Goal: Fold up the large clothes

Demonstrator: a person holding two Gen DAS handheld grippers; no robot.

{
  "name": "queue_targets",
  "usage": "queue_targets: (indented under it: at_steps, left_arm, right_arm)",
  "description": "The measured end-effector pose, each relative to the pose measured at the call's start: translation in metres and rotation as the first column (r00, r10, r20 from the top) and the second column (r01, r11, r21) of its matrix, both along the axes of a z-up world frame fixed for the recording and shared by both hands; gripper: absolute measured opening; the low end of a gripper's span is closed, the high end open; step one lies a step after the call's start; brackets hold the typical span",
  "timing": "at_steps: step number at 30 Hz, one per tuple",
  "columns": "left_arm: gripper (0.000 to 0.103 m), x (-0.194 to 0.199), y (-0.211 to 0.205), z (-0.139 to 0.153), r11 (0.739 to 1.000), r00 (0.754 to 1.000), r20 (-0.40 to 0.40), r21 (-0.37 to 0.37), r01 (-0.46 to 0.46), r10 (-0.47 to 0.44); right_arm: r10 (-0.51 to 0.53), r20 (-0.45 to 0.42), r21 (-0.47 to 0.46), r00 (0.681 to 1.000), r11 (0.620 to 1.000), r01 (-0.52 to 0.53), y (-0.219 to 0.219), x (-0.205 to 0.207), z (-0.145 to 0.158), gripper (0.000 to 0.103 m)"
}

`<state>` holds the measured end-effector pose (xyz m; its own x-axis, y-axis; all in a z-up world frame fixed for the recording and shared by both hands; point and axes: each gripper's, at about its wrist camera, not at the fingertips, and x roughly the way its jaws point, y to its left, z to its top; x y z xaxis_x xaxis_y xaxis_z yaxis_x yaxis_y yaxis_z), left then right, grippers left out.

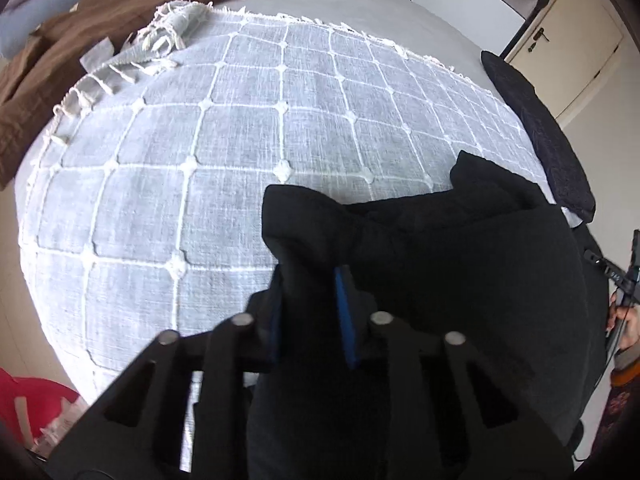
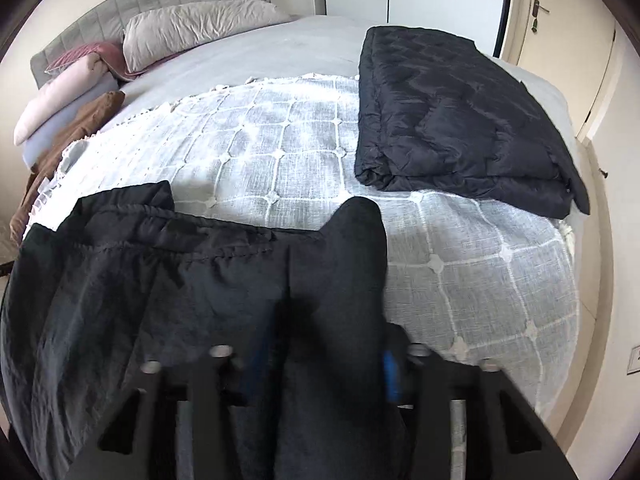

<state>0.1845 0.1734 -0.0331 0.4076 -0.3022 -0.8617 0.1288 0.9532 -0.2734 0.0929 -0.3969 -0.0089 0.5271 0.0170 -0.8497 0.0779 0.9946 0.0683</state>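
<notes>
both wrist views close above the bed, facing forward, sharing the white throw (image 1: pixel 240 140) (image 2: pixel 280 152)

white throw (image 2: pixel 280 152), pillows (image 2: pixel 192 30), red chair (image 1: pixel 36 404)

Black, plain-woven garment (image 2: pixel 200 280) pinched between the blue-padded black fingers of the left gripper (image 1: pixel 310 312) and right gripper (image 2: pixel 324 360). Ahead of both, a pale grey throw (image 1: pixel 240 140) with a white raised grid and white fringe. Ahead-right, a folded black quilted blanket (image 2: pixel 452 120). Far left, brown fabric (image 1: pixel 60 48); pink, white and beige pillows (image 2: pixel 192 32).
</notes>
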Motion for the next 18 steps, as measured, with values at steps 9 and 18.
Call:
queue_targets:
  at_steps: [9,18]
  left_arm:
    - [0.006,-0.028,0.031,0.067,0.966,0.931,0.293,-0.201,-0.16,0.215]
    - [0.006,0.027,0.017,0.01,0.963,0.925,0.268,-0.049,-0.265,0.268]
  right_arm:
    - [-0.084,0.284,-0.064,0.955,0.992,0.106,-0.006,-0.018,0.054,0.006]
    - [-0.125,0.214,-0.149,0.969,0.976,0.159,-0.008,0.062,0.01,0.006]
